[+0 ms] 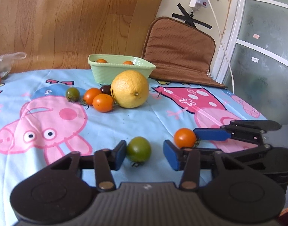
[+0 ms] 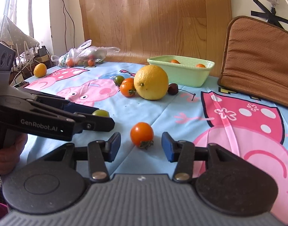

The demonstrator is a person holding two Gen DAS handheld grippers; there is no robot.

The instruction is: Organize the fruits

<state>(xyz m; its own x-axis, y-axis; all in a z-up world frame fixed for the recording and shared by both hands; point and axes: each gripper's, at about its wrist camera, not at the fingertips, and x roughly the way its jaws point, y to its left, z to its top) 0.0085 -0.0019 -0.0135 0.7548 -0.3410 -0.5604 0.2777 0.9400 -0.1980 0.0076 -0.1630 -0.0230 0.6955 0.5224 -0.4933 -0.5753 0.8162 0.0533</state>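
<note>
- My left gripper (image 1: 145, 155) had its jaws spread; the green tomato (image 1: 139, 149) lay between them, touching the left pad, stem toward me.
- My right gripper (image 2: 141, 145) likewise had jaws spread, with the orange tomato (image 2: 142, 134) sitting between them, touching neither pad, calyx toward me.
- Both fruits were roundish, so no long axis governed the closing; each hand was nearest its own fruit.
- The green bowl (image 1: 123, 73), my likely target, stood well ahead, beyond the large yellow citrus (image 1: 129, 88).
- From the right view, the left gripper hid most of the green tomato; the bowl's contents showed only as two orange tops.
</note>
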